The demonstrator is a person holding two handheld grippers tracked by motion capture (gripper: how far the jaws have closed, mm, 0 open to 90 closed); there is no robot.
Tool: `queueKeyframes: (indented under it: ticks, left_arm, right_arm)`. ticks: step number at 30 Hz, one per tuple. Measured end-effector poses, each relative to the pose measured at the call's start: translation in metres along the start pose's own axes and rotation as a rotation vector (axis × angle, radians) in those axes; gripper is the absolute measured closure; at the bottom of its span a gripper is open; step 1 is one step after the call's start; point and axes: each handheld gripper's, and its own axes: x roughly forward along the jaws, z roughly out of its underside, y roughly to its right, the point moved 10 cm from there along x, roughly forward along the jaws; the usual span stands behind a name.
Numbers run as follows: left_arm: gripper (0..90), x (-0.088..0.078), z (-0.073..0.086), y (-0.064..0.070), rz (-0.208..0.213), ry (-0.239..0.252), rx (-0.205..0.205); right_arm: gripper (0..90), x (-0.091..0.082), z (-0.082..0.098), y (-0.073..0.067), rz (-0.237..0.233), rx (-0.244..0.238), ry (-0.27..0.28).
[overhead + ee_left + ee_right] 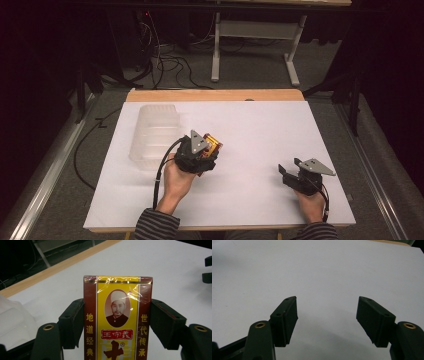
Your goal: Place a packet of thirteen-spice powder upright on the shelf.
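My left tongs [117, 320] are clamped on a red-and-yellow box [117, 320], one pad against each long side; the box's long axis runs straight out along the jaws, its far end pointing away from me toward the wooden edge of the worktop [175, 270]. It is a flat rectangular carton wrapped in glossy film that catches the light — dark red borders, a yellow panel with an oval portrait and columns of printed characters; the left gripper view gives all that print. From the high view the box [215, 145] is just a red-and-yellow corner poking out past the left tongs [210, 150], held near the middle of the white worktop [260, 125], just beside a clear ribbed plastic container [152, 132]. My right tongs [327, 317] stand open with nothing between the matte black pads — bare white surface below; the high view places them [285, 172] well apart from the box, near the right edge.
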Motion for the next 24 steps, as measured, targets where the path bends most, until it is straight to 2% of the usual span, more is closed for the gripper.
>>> queueKeyframes:
  ticks: [6,10,15,18,24]
  left_arm:
    - [32.6,-0.013,-0.003,-0.014,-0.040,0.040,-0.036]
    - [32.6,-0.016,-0.004,-0.019,-0.061,0.047,-0.029]
    - [32.6,-0.023,-0.007,-0.027,-0.083,0.075,-0.046]
    - [32.5,-0.026,-0.007,-0.034,-0.124,0.076,-0.030]
    - [32.5,-0.031,-0.007,-0.051,-0.159,0.087,-0.062]
  right_arm:
    - [33.8,0.000,0.000,-0.001,0.002,-0.002,-0.001]
    - [33.7,0.000,0.000,-0.001,0.001,-0.002,-0.001]
    - [33.6,0.000,0.000,-0.001,0.001,-0.003,-0.001]
    - [33.6,0.000,0.000,-0.001,0.001,-0.003,-0.001]
    - [33.6,0.000,0.000,0.000,0.001,-0.005,-0.003]
